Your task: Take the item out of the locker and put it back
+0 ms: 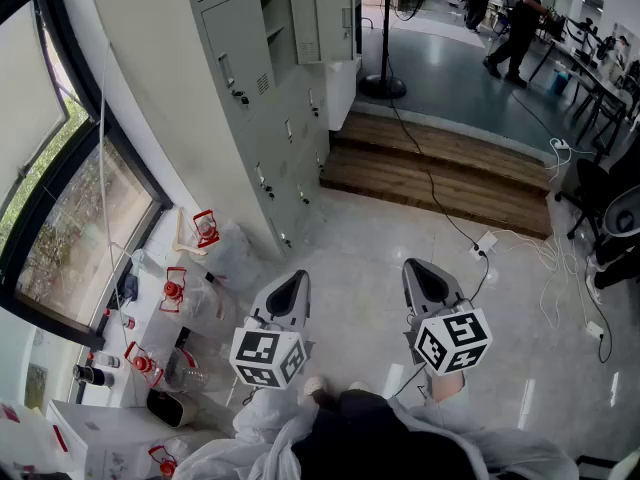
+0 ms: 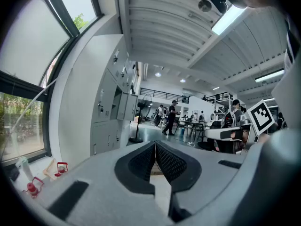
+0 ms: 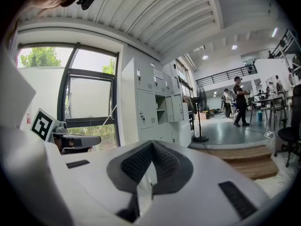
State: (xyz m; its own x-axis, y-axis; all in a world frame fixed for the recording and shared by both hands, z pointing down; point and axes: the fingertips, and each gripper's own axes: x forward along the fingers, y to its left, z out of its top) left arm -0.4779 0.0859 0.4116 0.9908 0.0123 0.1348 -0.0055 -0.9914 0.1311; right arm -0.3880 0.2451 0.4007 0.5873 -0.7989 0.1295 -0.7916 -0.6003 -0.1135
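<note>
A bank of grey lockers (image 1: 255,118) stands ahead and to the left, against the wall by the window. One upper compartment (image 1: 278,20) is open, its door (image 1: 325,18) swung out; I cannot make out any item inside. My left gripper (image 1: 297,278) and right gripper (image 1: 420,266) are held side by side over the floor, well short of the lockers. Both are shut with nothing between the jaws. The left gripper (image 2: 155,143) points roughly level, with the lockers (image 2: 110,112) to its left. The right gripper (image 3: 151,144) faces the lockers (image 3: 150,107) and the open compartment (image 3: 161,108).
A window ledge (image 1: 150,298) on the left holds red-capped containers (image 1: 205,228) and bottles. A wooden step (image 1: 440,173) crosses the floor beyond the lockers, and cables (image 1: 520,243) trail on the tiles. A fan stand (image 1: 383,86), a walking person (image 1: 515,23) and an office chair (image 1: 600,198) are farther off.
</note>
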